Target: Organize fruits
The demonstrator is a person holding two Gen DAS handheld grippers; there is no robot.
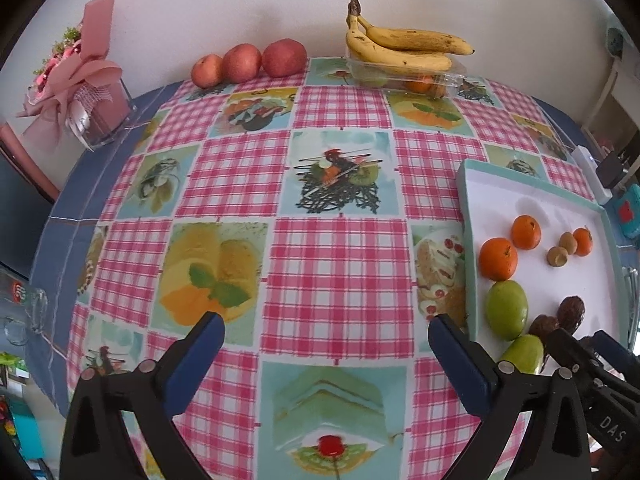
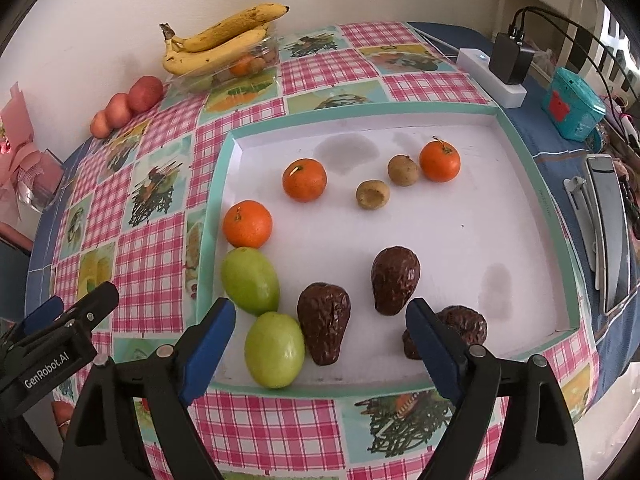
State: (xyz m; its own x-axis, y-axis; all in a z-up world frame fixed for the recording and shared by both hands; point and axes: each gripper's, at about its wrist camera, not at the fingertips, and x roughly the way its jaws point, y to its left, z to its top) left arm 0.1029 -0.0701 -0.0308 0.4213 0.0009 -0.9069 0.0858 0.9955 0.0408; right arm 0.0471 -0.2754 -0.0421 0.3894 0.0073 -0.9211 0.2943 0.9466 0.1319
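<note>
Right gripper (image 2: 320,328) is hanging wide open with nothing between its 2 blue fingers (image 2: 208,344), hovering over the near edge of the white tray (image 2: 536,184). Sitting right in that gap are 1 green fruit (image 2: 274,350) and 1 dark wrinkled avocado (image 2: 323,322), touching each other. Just past the left fingertip a 2nd green fruit (image 2: 250,280) is resting against the 1st, and a mandarin (image 2: 247,224) is sitting right behind it. A 2nd avocado (image 2: 395,279) is lying just beyond the right fingertip, and a 3rd avocado (image 2: 464,326) is partly hiding behind that finger. Farther out, 2 more mandarins (image 2: 305,179) and 2 small brown fruits (image 2: 373,195) are sitting mid-tray.

Left gripper (image 1: 326,328) is also spreading its fingers (image 1: 200,348) wide, gripping nothing, hanging over bare checkered tablecloth (image 1: 336,280). The tray is lying off to the right of its right finger, and the right gripper's tip is poking in near that corner.

Way out ahead against the wall, a bunch of bananas (image 1: 404,46) is resting on top of a clear plastic container (image 1: 404,76) with more fruit inside, and 3 red apples (image 1: 248,63) are lining up in a row to the left of it. A pink bouquet (image 1: 76,76) is standing far off to the left.
</note>
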